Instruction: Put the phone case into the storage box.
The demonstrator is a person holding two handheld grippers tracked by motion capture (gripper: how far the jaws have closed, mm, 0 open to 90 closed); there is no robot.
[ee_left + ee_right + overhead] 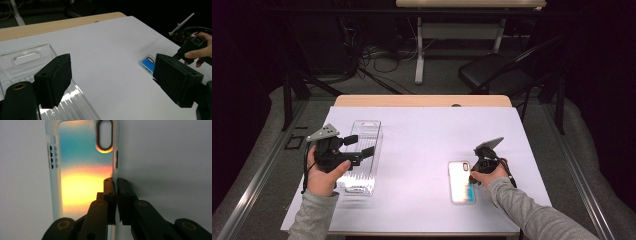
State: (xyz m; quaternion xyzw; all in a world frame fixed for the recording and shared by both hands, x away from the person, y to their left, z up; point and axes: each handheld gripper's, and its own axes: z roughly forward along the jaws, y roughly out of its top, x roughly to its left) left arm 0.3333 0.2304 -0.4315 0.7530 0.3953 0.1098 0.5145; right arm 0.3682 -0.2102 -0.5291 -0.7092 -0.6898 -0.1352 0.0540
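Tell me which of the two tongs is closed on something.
The right tongs, pinching the side edge of the iridescent phone case. The left tongs gape open over the clear plastic tray.

Overhead forward-down view; two close jaw-level views, phone case (461,181) shared.

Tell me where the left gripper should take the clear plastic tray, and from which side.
Probably a long side wall of the clear tray, from above: it lies flat and open-topped, so the upright rim is the thin part that the open left gripper can straddle.
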